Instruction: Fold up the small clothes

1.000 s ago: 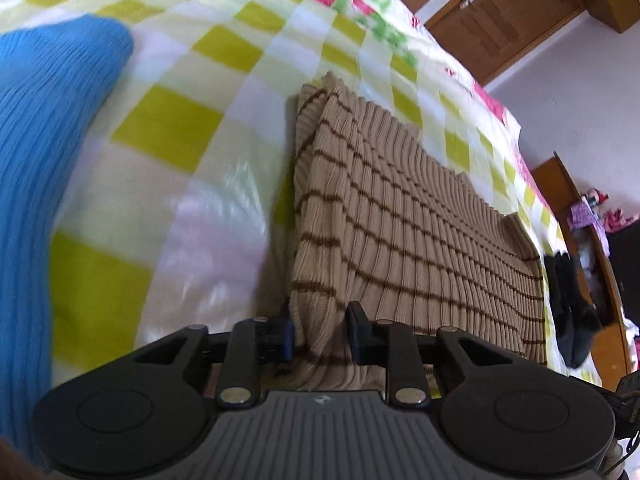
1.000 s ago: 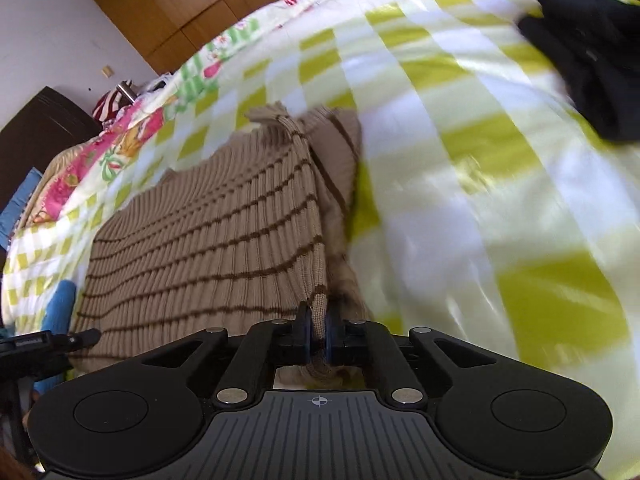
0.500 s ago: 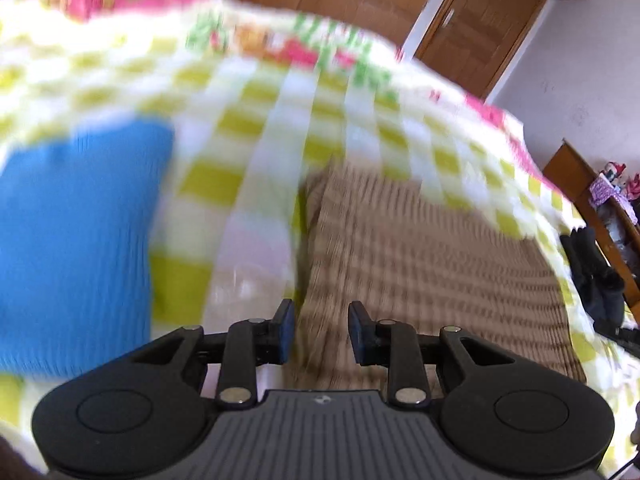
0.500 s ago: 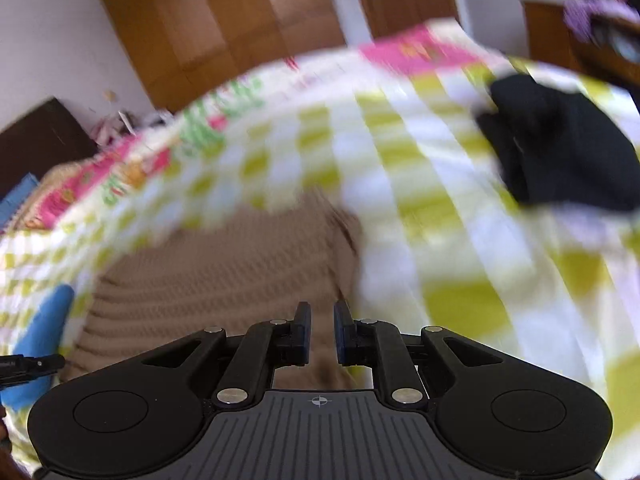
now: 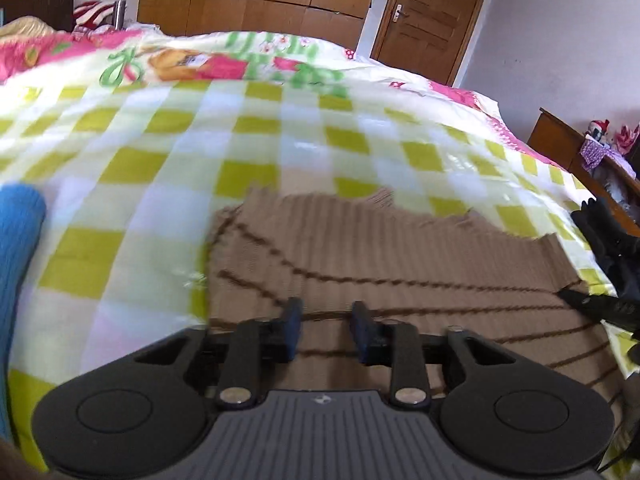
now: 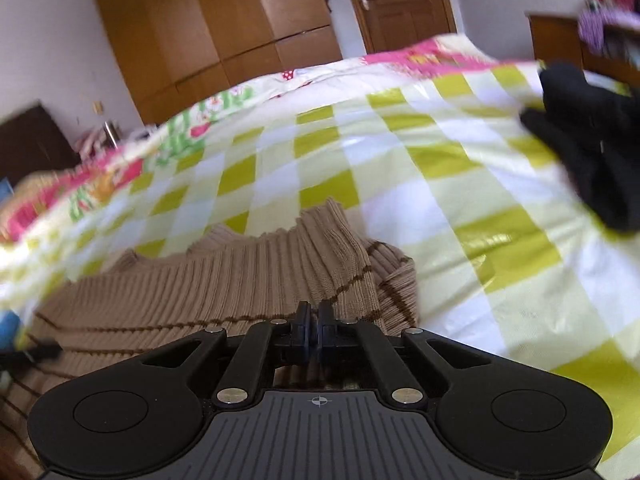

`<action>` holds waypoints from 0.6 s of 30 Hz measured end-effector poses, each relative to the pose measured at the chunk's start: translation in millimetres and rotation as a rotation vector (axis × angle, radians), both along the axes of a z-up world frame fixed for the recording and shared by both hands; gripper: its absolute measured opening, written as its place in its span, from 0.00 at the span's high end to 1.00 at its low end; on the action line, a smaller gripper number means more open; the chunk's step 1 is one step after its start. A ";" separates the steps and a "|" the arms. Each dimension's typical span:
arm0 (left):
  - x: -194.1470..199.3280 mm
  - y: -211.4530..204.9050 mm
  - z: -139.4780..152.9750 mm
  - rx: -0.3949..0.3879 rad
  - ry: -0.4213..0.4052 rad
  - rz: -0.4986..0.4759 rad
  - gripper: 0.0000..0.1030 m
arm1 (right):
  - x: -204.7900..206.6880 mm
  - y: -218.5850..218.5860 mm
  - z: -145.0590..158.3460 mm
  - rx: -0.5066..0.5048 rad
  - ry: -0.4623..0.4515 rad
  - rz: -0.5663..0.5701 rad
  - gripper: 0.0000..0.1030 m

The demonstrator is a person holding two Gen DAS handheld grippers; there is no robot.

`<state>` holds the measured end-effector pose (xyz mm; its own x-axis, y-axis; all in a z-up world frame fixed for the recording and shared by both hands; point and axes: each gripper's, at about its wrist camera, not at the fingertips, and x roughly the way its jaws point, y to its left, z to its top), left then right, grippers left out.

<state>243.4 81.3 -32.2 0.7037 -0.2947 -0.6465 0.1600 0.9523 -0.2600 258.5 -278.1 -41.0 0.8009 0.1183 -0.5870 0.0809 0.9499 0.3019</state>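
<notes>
Checkered bedspread (image 5: 160, 184) | tan sweater (image 5: 400, 264) | left gripper (image 5: 325, 326) parted, empty | right gripper (image 6: 314, 330) closed, empty

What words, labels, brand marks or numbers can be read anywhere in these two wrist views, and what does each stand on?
No text can be read.
Green characters printed on the bedspread: too blurred and distorted to read.
Small emblem on the left gripper housing: a symbol, no letters.
Crosshair mark on the right gripper housing: a symbol, no letters.
Tan striped sweater, blue garment, black garment: no label visible.
</notes>
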 end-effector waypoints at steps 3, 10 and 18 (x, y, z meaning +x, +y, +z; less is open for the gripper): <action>-3.8 9.6 -2.4 -0.044 0.008 0.013 0.65 | -1.4 -17.9 -2.7 0.076 0.009 -0.054 1.00; -37.8 2.8 22.2 0.012 -0.055 0.041 0.56 | -53.2 -18.5 36.3 0.116 -0.014 -0.061 0.86; -60.6 4.5 12.0 0.104 -0.010 0.052 0.56 | -94.7 -32.4 8.5 0.125 0.136 -0.107 0.86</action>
<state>182.8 85.8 -20.2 0.7229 -0.1894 -0.6645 0.1118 0.9811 -0.1581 163.9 -310.5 -32.6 0.7269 0.1153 -0.6769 0.2278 0.8895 0.3962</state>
